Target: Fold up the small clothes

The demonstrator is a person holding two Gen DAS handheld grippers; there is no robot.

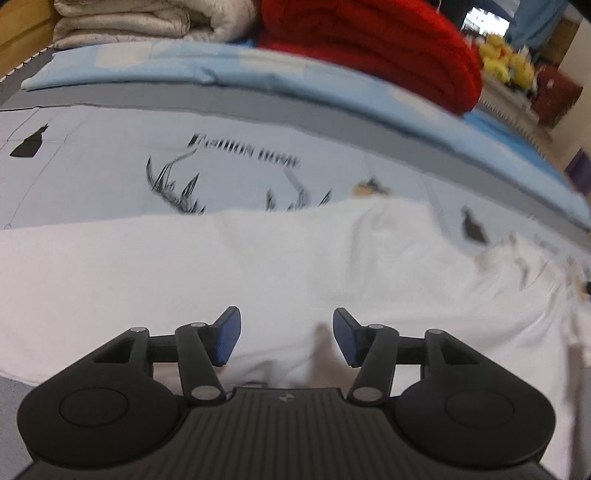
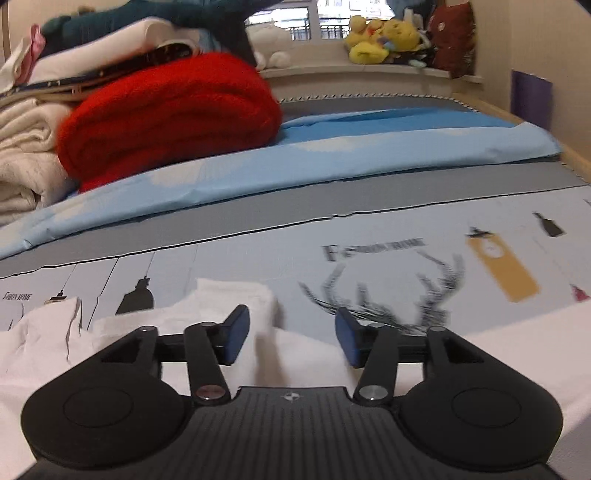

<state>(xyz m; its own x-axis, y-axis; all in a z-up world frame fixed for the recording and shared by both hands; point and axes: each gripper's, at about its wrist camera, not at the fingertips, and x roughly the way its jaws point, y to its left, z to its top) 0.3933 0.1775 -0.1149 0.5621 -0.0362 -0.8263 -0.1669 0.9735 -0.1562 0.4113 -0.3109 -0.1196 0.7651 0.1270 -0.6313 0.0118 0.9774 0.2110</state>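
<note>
Left wrist view: white cotton garment [image 1: 258, 266] spread flat on the bed's pale blue printed sheet [image 1: 110, 166], filling the lower half of the view. Surface mostly smooth; a raised fold sits between the fingers, and the right part is rumpled with a jagged far edge. Far edge runs roughly straight across mid-frame. Left gripper [image 1: 286, 338] has its blue-padded fingers [image 1: 229, 336] spread wide, nothing pinched, cloth just below them. Beyond the garment: a strip of bare printed sheet, a grey band, then a light blue folded quilt [image 1: 258, 74] carrying a red knitted blanket [image 1: 369, 44] and a cream folded blanket [image 1: 129, 22]. Bare sheet to the far left is open room.

Right wrist view: same white garment [image 2: 314, 350] under and around the right gripper [image 2: 291, 339], bunched up at left with a folded-over lump [image 2: 236, 295] ahead of the left finger. Fingers [image 2: 236, 334] wide apart, nothing held; a cloth ridge rises between them. Garment edge runs right along the lower frame. Printed sheet [image 2: 406, 266] ahead is free up to the grey band. Red blanket [image 2: 166, 118] and cream blanket [image 2: 22, 155] stacked far left; yellow plush toys [image 2: 380, 37] on the far ledge.
</note>
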